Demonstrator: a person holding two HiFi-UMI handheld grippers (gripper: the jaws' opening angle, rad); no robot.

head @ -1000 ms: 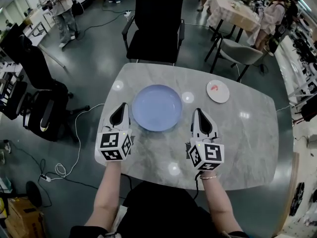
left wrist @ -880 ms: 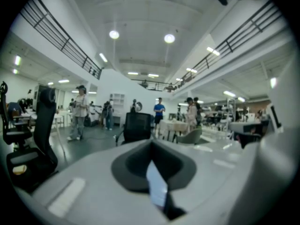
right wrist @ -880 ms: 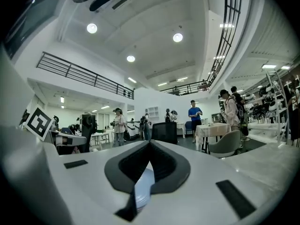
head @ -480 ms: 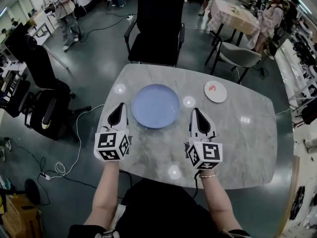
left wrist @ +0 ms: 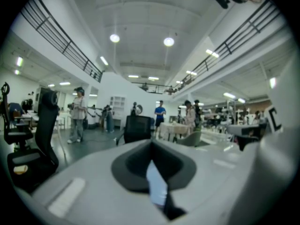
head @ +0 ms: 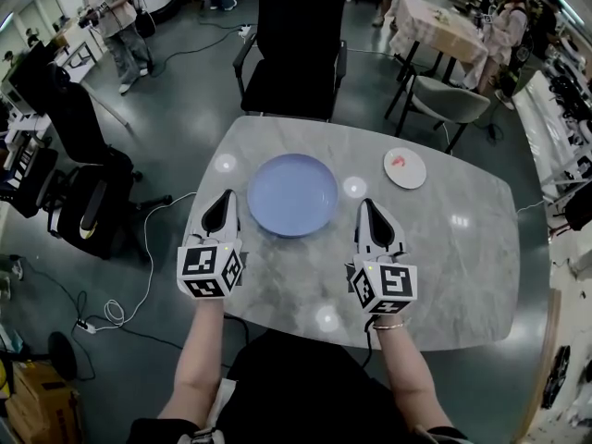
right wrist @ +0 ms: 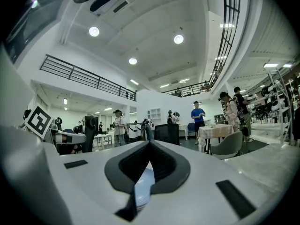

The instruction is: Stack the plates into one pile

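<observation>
A large blue plate (head: pixel 292 194) lies on the grey marble table (head: pixel 462 266), towards its far side. A small white plate (head: pixel 405 168) with a red mark sits farther right, near the far edge. My left gripper (head: pixel 224 199) rests just left of the blue plate, jaws shut and empty. My right gripper (head: pixel 369 205) rests just right of the blue plate, also shut with nothing held. In the left gripper view a sliver of the blue plate (left wrist: pixel 156 184) shows between the closed jaws, and in the right gripper view the blue plate (right wrist: pixel 143 187) shows the same way.
A black office chair (head: pixel 294 44) stands behind the table's far edge. A grey chair (head: pixel 450 98) and a cloth-covered table (head: pixel 437 26) stand at the back right. More black chairs (head: pixel 79 169) and a white cable (head: pixel 139 276) lie on the floor to the left. People stand in the background.
</observation>
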